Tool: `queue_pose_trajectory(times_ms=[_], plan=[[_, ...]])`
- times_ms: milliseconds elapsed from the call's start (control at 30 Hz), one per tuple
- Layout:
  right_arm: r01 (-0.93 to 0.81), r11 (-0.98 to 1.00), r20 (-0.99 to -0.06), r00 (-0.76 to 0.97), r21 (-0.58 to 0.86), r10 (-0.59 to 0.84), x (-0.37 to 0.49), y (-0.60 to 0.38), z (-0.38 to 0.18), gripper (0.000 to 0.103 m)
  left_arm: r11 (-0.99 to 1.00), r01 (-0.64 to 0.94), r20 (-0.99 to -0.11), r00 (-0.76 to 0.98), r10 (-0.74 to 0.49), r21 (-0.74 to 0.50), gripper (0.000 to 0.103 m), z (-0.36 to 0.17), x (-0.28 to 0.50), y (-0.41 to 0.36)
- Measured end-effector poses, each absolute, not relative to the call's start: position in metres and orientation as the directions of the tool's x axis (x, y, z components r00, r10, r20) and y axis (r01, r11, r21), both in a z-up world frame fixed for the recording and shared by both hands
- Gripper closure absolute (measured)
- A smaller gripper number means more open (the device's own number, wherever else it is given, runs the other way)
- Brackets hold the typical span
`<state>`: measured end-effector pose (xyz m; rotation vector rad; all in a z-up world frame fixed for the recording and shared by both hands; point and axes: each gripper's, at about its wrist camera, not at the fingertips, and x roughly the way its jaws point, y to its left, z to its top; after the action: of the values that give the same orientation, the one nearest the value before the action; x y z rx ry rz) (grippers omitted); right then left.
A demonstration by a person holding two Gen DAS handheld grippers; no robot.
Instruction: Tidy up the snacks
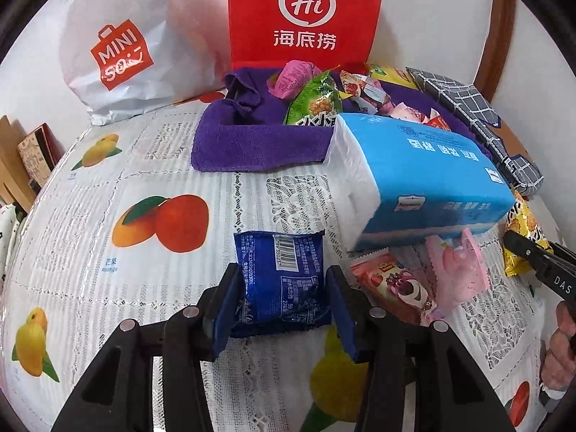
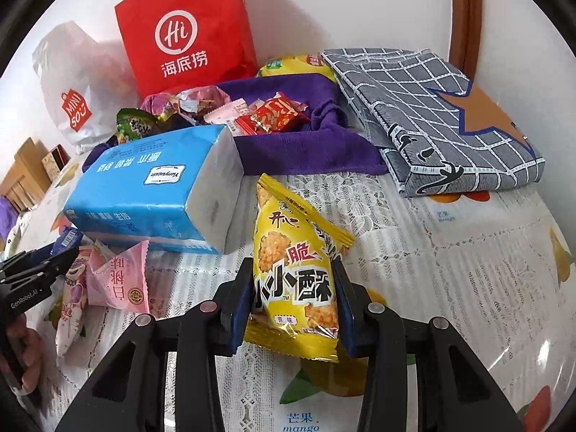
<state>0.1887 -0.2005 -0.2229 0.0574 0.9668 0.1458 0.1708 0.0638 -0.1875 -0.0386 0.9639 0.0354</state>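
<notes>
The room is bright and evenly lit, soft light falling from above and in front. The red bag (image 1: 306, 14) throws a faint pinkish shadow on the white wall behind it, and the tissue pack (image 2: 151, 194) leaves a thin dark edge on the worktop (image 1: 108, 288). The plastic table cover gives off small white glints. Both views bow strongly outward, with black corners ringing the picture. The middle is sharp enough to read print; the edges smear and soften.

yellow packet (image 2: 291, 280): glossy plastic | towel (image 1: 252, 144): matt purple cloth
</notes>
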Motion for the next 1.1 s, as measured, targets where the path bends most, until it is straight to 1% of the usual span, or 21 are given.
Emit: queue_pose_trajectory(times_ms=[67, 167, 300, 467, 533, 633, 767, 867, 933, 1100], plan=[[-0.100, 0.987, -0.829, 0.537, 0.124, 0.158, 0.191, -0.202, -0.225, 0.059, 0.999, -0.048, -0.821, 0.570, 0.010, -0.021, 0.057, -0.187, 0.171, 0.065], [-0.104, 0.989, -0.830, 0.539, 0.107, 0.146, 0.191, -0.199, -0.225, 0.059, 0.999, -0.046, -0.821, 0.571, 0.003, -0.028, 0.056, -0.188, 0.170, 0.064], [-0.106, 0.989, -0.828, 0.541, 0.108, 0.148, 0.190, -0.200, -0.226, 0.059, 0.999, -0.037, -0.825, 0.564, 0.028, 0.009, 0.053, -0.189, 0.171, 0.058], [-0.102, 0.988, -0.826, 0.544, 0.114, 0.151, 0.191, -0.201, -0.225, 0.059, 0.999, -0.039, -0.824, 0.567, 0.009, -0.016, 0.054, -0.188, 0.171, 0.061], [-0.103, 0.987, -0.823, 0.545, 0.120, 0.157, 0.190, -0.202, -0.225, 0.060, 0.999, -0.050, -0.823, 0.568, 0.027, -0.002, 0.058, -0.188, 0.171, 0.062], [-0.088, 0.985, -0.815, 0.553, 0.151, 0.174, 0.189, -0.207, -0.224, 0.062, 0.998, -0.052, -0.822, 0.570, 0.010, -0.025, 0.060, -0.187, 0.170, 0.066], [-0.064, 0.983, -0.793, 0.584, 0.169, 0.174, 0.184, -0.214, -0.218, 0.063, 0.997, -0.047, -0.842, 0.539, -0.029, -0.064, 0.061, -0.182, 0.166, 0.070], [-0.060, 0.987, -0.787, 0.597, 0.151, 0.156, 0.179, -0.214, -0.212, 0.063, 0.992, -0.044, -0.838, 0.541, -0.074, -0.115, 0.061, -0.171, 0.158, 0.076], [-0.070, 0.989, -0.771, 0.619, 0.132, 0.147, 0.172, -0.212, -0.202, 0.063, 0.991, -0.035, -0.831, 0.549, -0.090, -0.131, 0.061, -0.161, 0.153, 0.077], [-0.096, 0.984, -0.747, 0.642, 0.148, 0.174, 0.164, -0.205, -0.168, 0.063, 0.988, 0.011, -0.806, 0.577, -0.130, -0.152, 0.061, -0.125, 0.148, 0.067]])
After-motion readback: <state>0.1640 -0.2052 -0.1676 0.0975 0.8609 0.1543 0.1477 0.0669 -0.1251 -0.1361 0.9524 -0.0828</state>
